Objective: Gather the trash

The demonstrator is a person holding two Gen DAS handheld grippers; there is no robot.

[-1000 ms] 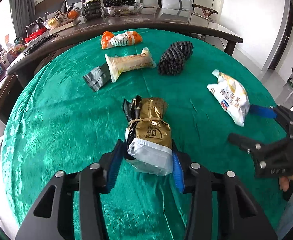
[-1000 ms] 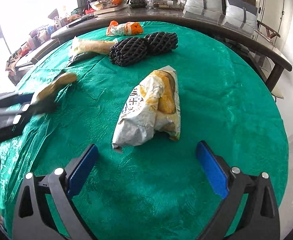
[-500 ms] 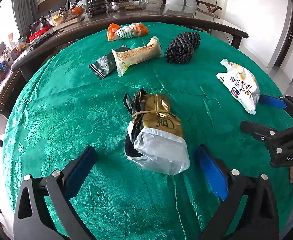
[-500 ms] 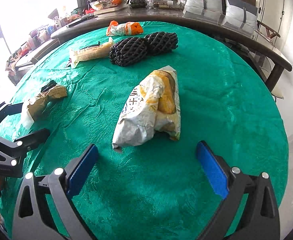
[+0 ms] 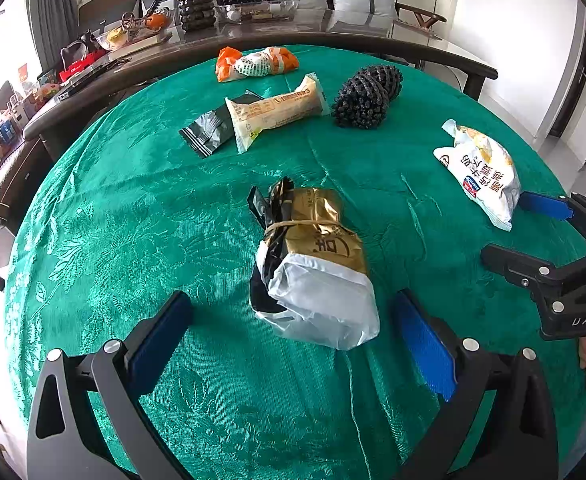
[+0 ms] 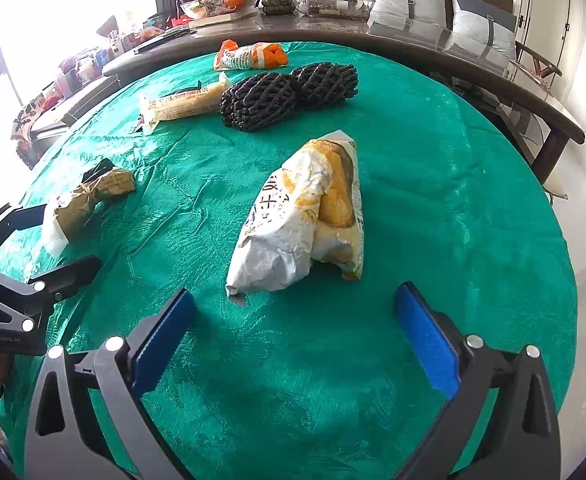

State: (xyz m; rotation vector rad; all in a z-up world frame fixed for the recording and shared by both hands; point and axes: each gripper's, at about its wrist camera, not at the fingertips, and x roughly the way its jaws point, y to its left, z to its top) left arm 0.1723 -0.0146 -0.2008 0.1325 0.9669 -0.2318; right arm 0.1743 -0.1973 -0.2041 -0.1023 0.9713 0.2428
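A gold and white bag tied with a rubber band lies on the green tablecloth, just ahead of my open, empty left gripper. It also shows in the right wrist view. A white and yellow snack bag lies just ahead of my open, empty right gripper; it also shows in the left wrist view. Further back lie a long cream wrapper, a grey foil packet, black foam netting and an orange and white wrapper.
A dark curved counter behind the round table carries bowls, a plant pot and clutter. The table edge drops off near me and to the right, where white floor shows.
My left gripper let go of the gold and white bag, opened wide and drew back a little. The bag now rests on the cloth. My right gripper has not moved.
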